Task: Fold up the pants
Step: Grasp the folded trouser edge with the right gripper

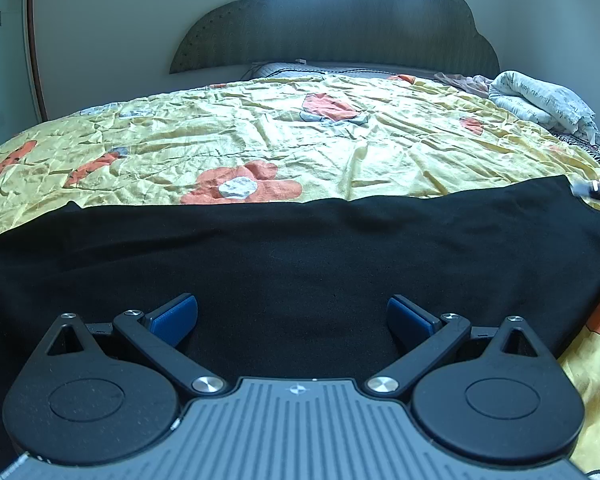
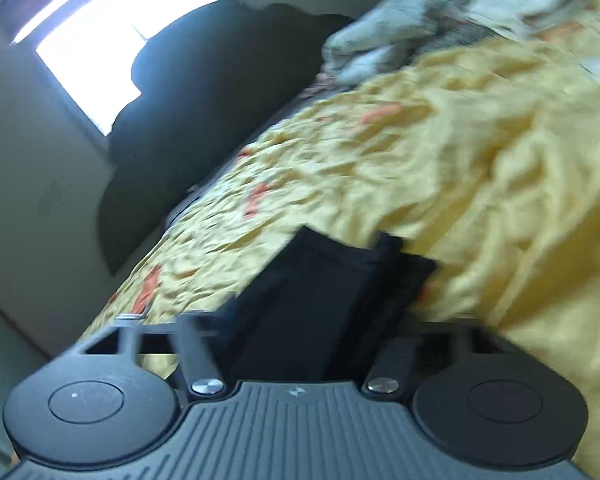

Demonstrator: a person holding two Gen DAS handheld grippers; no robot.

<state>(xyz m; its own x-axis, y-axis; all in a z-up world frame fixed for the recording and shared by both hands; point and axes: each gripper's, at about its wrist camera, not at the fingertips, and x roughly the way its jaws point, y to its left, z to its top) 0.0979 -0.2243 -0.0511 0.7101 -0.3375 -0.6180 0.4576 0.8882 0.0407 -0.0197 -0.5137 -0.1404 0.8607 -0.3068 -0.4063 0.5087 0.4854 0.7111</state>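
Left wrist view: left gripper [image 1: 292, 316] hangs over the black pants [image 1: 300, 248], jaws spread wide, nothing between the blue pads [image 1: 172, 318]. Pants lie flat across the near edge of the bed [image 1: 260, 132], on its yellow flowered cover; dark headboard [image 1: 340, 24] beyond the pants, crumpled white bedding [image 1: 540, 100] at the bed's far right. Right wrist view, blurred and tilted: right gripper [image 2: 300, 344] has a bunched end of the pants [image 2: 324, 280] between its jaws, fabric lifted off the bed cover; pads hidden, so grip looks clenched on cloth but cannot tell for sure.
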